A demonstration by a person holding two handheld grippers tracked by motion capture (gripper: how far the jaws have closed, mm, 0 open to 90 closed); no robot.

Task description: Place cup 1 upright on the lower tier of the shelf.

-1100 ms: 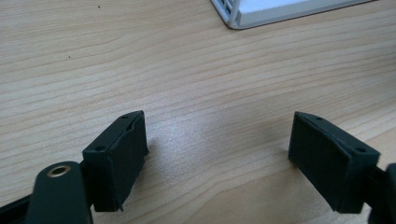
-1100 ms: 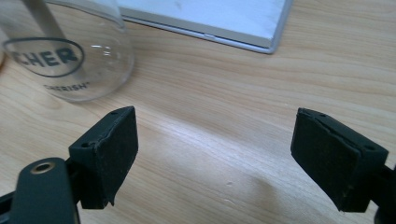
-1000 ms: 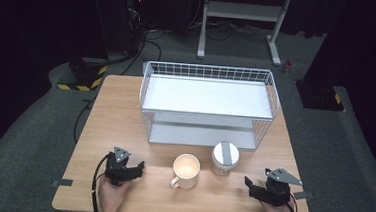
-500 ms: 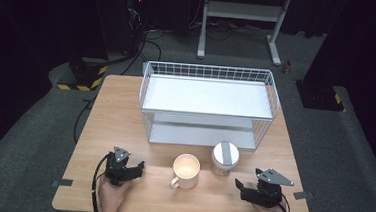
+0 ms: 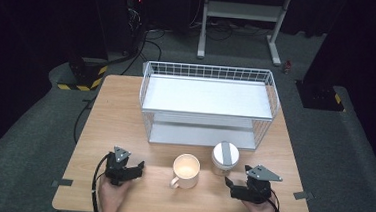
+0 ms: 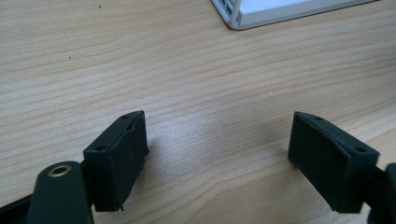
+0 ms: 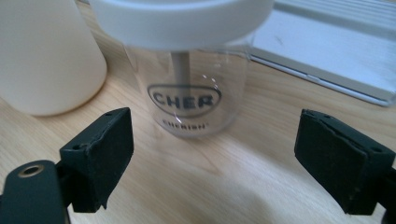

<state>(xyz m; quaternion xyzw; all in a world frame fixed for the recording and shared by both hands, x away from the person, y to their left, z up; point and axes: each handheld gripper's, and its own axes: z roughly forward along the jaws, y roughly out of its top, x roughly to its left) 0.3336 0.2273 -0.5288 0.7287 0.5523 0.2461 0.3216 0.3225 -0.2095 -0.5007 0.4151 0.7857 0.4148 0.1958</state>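
Just ahead of right claw [image 7: 212,154]: jar [image 7: 187,88]

Black left gripper [image 5: 137,166] and right gripper [image 5: 229,184]: grey 3-cornered plates, trailing cables.

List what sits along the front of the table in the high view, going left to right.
Left tool → cream mug → clear jar with a white lid → right tool.

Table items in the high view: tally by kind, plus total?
Mug: 1
Clear jar with white lid: 1
White wire shelf rack: 1
Hand-held tools, left tool and right tool: 2
Total: 5
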